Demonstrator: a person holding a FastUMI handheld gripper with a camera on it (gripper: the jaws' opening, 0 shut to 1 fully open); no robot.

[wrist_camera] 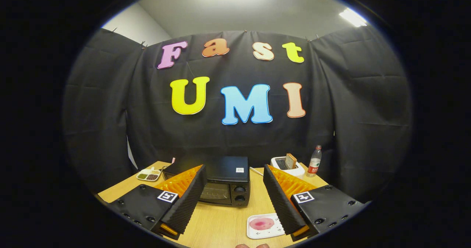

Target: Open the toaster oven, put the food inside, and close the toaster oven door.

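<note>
the gripper (232,200), fingers spread wide and empty, should approach the closed black boxy toaster oven (220,183) squarely and hook its door's top edge.

Between the wide-apart fingers of the gripper (232,200) and beyond their tips, toaster oven (220,181) on the table (217,226), door shut, facing the gripper. Just inside the right finger and nearer than the oven, a tray (263,226) flat on the table with a slice of food (261,223) on it. Behind the left finger, at the table's far left corner, a divided dish (148,174); behind the right finger, a toaster (287,166) holding a piece of bread (290,160), with a bottle (314,161) upright just right of it.
</note>
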